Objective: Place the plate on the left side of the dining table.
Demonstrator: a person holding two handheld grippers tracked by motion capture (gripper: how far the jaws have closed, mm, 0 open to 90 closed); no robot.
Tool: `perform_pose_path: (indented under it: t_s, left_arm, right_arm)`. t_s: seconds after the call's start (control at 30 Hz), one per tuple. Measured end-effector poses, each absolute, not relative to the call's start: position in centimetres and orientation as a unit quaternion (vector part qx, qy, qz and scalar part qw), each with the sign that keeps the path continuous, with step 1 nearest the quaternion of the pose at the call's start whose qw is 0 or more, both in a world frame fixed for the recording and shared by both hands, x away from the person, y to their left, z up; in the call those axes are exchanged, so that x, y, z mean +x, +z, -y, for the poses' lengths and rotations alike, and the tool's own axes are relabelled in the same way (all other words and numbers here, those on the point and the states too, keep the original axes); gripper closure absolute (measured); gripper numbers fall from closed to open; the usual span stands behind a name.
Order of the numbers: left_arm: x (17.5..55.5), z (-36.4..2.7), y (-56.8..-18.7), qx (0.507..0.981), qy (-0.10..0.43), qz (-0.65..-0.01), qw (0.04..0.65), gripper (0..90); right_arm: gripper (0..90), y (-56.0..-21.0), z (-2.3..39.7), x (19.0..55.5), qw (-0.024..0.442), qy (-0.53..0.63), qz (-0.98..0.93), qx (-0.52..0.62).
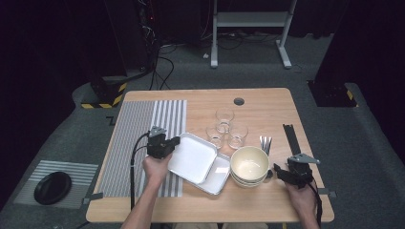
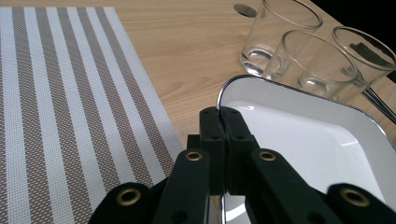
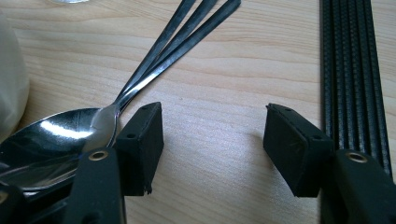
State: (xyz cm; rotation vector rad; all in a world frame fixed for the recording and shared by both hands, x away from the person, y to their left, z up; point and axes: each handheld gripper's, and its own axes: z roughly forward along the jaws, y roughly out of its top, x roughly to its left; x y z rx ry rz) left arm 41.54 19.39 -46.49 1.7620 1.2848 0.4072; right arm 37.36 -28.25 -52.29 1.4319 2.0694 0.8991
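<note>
High view shows the person at the desk [image 1: 267,102] with one claw in each hand. The left claw [image 1: 175,142] is closed on the near-left rim of the upper white tray [image 1: 193,157]; in the left gripper view the two jaws stand pressed together over that rim, which passes between them. This tray sits tilted on a second white tray [image 1: 217,174], so I judge that it is being lifted off the stack, and the edge is the only thin place that such jaws can pinch.

The striped placemat [image 1: 143,143] lies just left of the trays; it may be the place where the tray should go.

The right claw [image 1: 276,171] is open and holds nothing. In the right gripper view its jaws stand wide apart over bare wood, with the spoons [image 3: 70,135] just beside one jaw and black chopsticks [image 3: 352,60] near the other. It waits close to the stacked bowls [image 1: 249,164], probably to keep out of the way.

Three glasses [image 1: 224,128] stand grouped behind the trays, near them, so the tray should rise carefully
</note>
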Motion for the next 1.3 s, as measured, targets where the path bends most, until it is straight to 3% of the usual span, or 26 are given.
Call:
perform_pose_path:
  t_s: [1.3]
  left_arm:
    - [41.5,-21.1,-46.2,0.691,0.178,-0.535,0.452,88.8]
  right_arm:
    - [37.5,-52.3,28.2,37.3,0.23,0.327,-0.751,0.525]
